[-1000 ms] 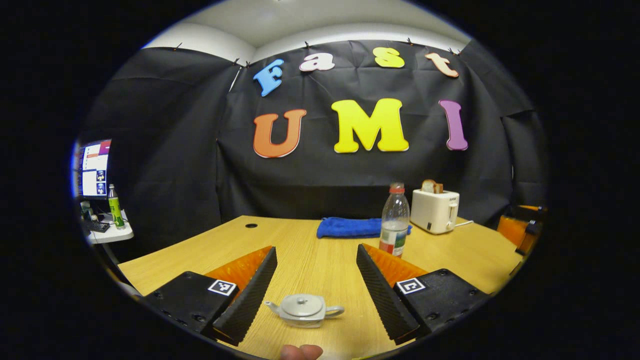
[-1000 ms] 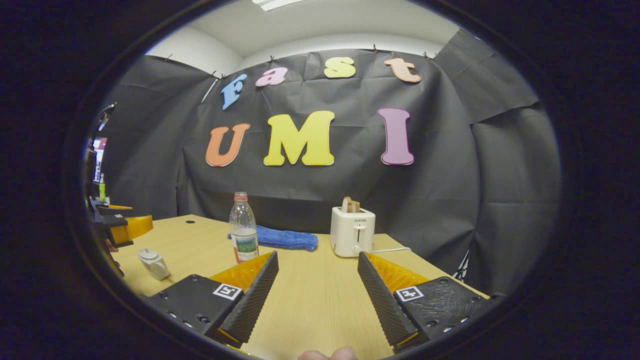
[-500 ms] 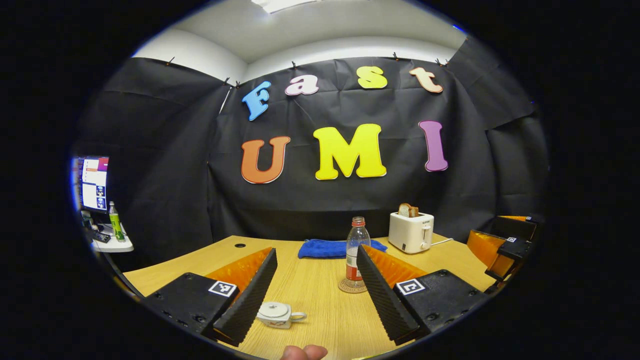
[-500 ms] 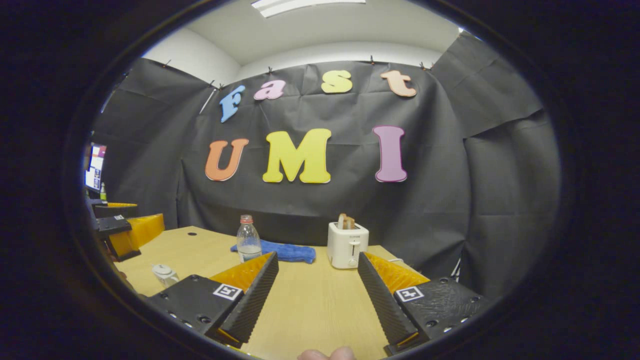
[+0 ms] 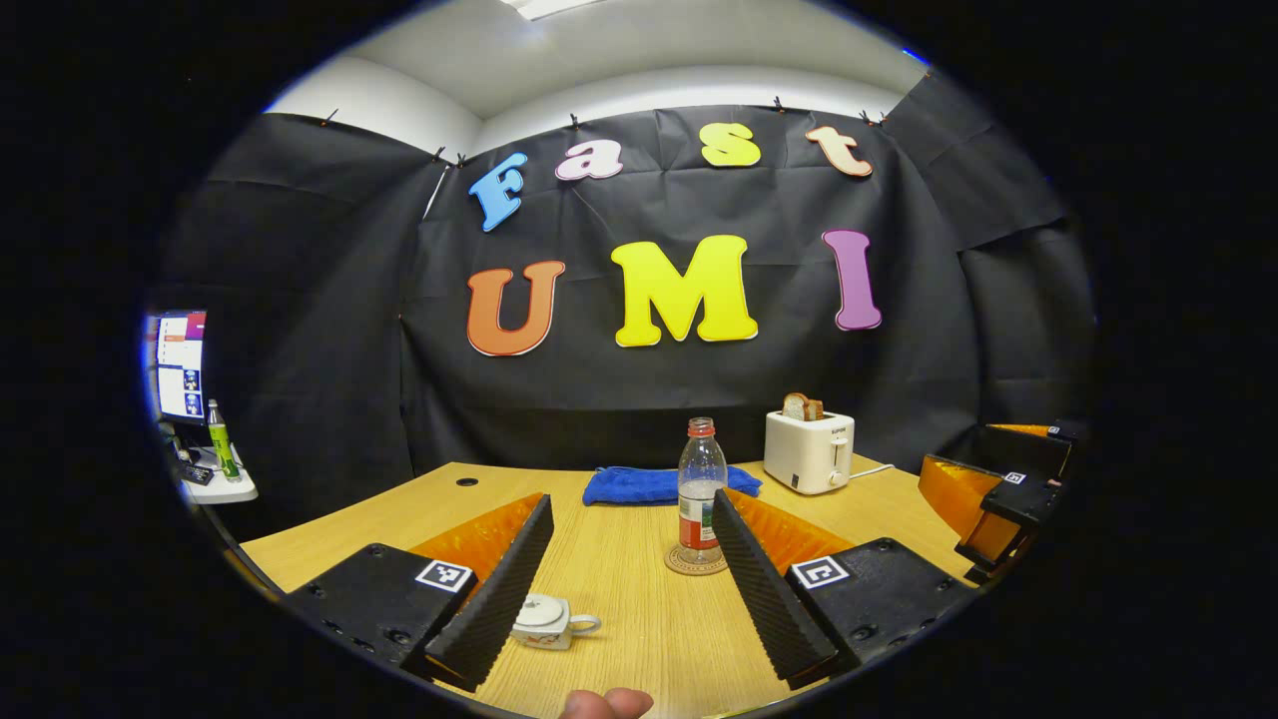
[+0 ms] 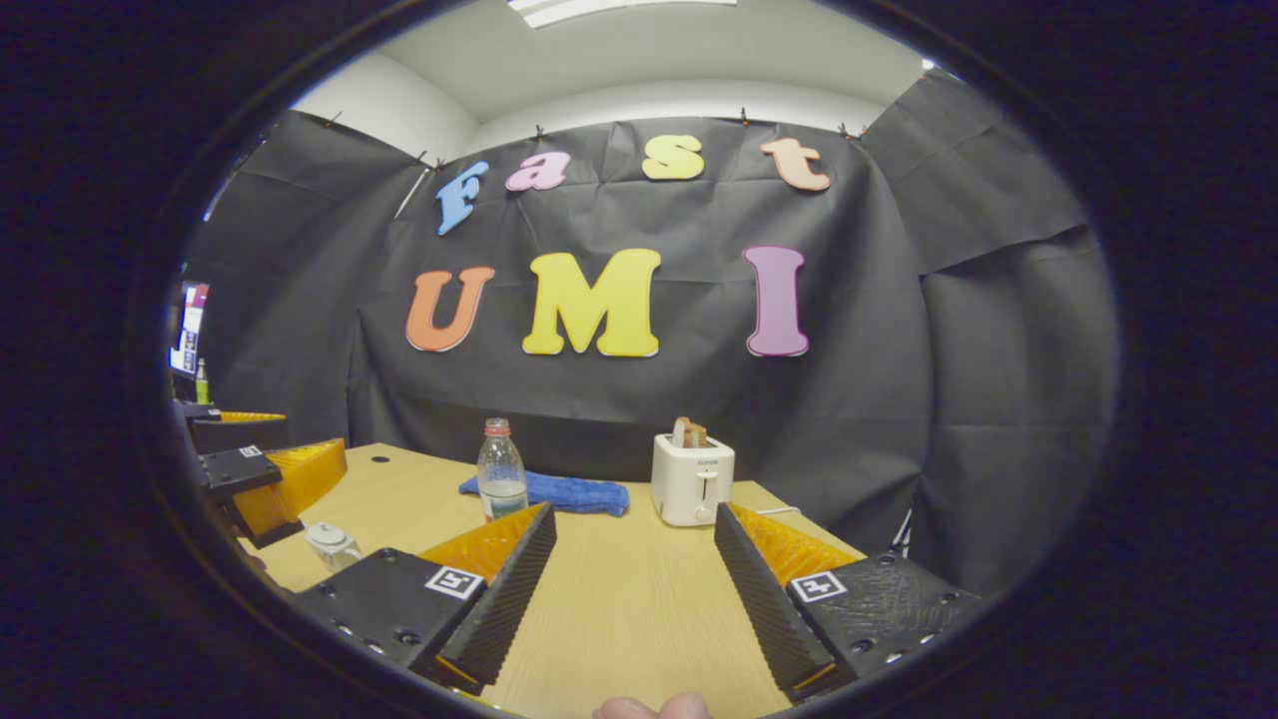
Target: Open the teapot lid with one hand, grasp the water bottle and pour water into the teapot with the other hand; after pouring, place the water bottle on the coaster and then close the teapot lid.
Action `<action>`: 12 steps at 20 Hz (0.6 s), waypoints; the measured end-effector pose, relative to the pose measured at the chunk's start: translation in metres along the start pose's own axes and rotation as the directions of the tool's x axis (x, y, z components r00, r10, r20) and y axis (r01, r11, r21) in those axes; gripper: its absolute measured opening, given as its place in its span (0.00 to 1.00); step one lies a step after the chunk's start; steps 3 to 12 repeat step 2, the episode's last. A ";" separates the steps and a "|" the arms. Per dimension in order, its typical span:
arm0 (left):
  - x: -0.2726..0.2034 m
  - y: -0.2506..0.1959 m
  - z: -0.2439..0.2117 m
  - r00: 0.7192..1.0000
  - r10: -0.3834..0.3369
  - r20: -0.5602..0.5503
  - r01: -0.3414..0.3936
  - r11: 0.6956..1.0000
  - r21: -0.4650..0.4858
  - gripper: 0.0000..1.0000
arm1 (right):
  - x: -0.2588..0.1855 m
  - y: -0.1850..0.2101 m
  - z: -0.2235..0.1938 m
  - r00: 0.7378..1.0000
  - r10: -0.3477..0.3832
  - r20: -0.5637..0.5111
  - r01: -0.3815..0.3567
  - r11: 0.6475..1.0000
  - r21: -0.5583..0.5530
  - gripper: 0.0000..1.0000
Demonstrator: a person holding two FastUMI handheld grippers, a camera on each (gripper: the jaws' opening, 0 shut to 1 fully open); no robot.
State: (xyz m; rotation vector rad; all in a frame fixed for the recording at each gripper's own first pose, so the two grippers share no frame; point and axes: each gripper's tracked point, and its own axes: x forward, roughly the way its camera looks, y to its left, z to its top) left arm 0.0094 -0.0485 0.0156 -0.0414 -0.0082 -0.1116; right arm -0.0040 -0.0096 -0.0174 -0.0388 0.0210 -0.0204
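Observation:
A small white teapot (image 5: 544,620) with its lid on sits on the wooden table, beside the left finger of my left gripper (image 5: 634,584), which is open and holds nothing. The clear water bottle (image 5: 700,484) with a red cap stands upright on a round coaster (image 5: 692,561) farther back. In the right gripper view the teapot (image 6: 330,542) is at the far left and the bottle (image 6: 500,475) stands behind my left finger. My right gripper (image 6: 631,584) is open over bare table. The left gripper (image 6: 268,474) shows at the left edge, the right gripper (image 5: 998,497) at the right edge.
A white toaster (image 5: 809,449) with toast in it stands at the back right, its cord trailing off. A folded blue cloth (image 5: 649,484) lies behind the bottle. The table (image 6: 619,599) has a cable hole (image 5: 466,481) at back left. A side table with a monitor (image 5: 182,364) stands left.
Both grippers have pulled back and tilted up, so the teapot and bottle look smaller and farther off. The coaster under the bottle has come into sight. Both stayed open.

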 end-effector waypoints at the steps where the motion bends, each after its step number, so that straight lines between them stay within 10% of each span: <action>1: 0.000 0.004 0.000 1.000 0.006 -0.002 -0.006 1.000 0.002 1.00 | 0.000 0.005 0.001 1.000 0.007 0.003 -0.007 1.000 0.002 0.99; 12: 0.000 0.004 0.000 1.000 0.005 -0.002 -0.005 1.000 0.000 1.00 | 0.002 0.006 -0.001 1.000 0.010 -0.003 -0.010 1.000 0.004 0.96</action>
